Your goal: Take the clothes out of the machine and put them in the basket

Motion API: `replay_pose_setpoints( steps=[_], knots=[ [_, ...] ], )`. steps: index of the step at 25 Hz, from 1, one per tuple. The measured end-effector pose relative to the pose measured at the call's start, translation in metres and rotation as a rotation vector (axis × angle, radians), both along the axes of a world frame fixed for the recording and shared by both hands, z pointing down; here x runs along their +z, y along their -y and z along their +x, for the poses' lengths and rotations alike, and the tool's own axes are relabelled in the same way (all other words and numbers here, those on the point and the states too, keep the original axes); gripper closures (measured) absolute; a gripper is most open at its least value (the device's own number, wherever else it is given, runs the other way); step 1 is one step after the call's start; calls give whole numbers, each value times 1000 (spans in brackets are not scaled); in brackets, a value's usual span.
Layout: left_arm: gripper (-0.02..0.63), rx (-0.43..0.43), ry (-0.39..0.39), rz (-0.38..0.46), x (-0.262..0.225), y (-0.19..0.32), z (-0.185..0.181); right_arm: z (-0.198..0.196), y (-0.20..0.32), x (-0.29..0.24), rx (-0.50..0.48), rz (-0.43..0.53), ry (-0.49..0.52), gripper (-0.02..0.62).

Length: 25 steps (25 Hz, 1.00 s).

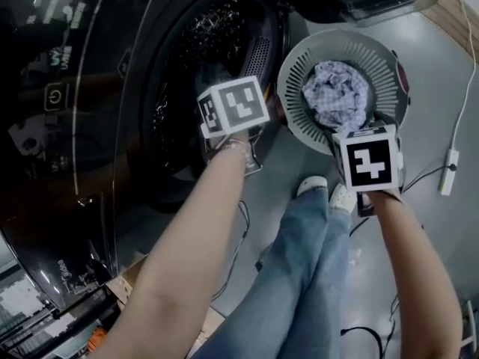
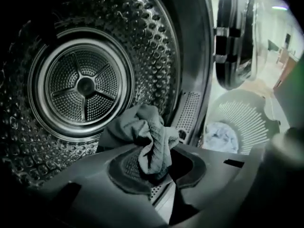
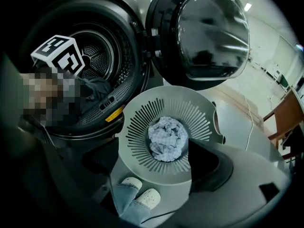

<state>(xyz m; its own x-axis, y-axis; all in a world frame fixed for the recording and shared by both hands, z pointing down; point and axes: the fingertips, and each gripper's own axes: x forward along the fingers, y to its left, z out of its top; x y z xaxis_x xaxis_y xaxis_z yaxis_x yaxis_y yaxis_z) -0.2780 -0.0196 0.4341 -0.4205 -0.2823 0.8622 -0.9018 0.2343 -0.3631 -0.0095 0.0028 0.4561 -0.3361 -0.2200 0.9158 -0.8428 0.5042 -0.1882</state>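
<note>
Left gripper (image 2: pixel 156 167) clamped on grey garment (image 2: pixel 151 136) at drum (image 2: pixel 85 84) mouth; right gripper (image 3: pixel 152 170), jaws apart, over basket (image 3: pixel 142 122) holding checked cloth (image 3: pixel 166 137), right of drum.

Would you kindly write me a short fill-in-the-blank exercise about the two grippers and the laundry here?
1. The left gripper is ____ on the grey cloth.
2. The right gripper hangs over the basket with its jaws ____ and nothing between them.
3. The basket holds just ____ light cloth.

Missing words: shut; open; one.
</note>
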Motion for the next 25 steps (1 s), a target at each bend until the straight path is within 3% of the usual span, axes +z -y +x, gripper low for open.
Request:
replay_pose_setpoints(
  steps=[8,17,25],
  knots=[
    [528,145,1,20,-19,-1,34,19,16,-27,63,54,14,158],
    [528,197,-43,53,-41,7,69,51,24,-51,177,59,36,158],
    [528,261,-116,112,-70,27,117,70,35,-76,207,71,38,158]
  ],
)
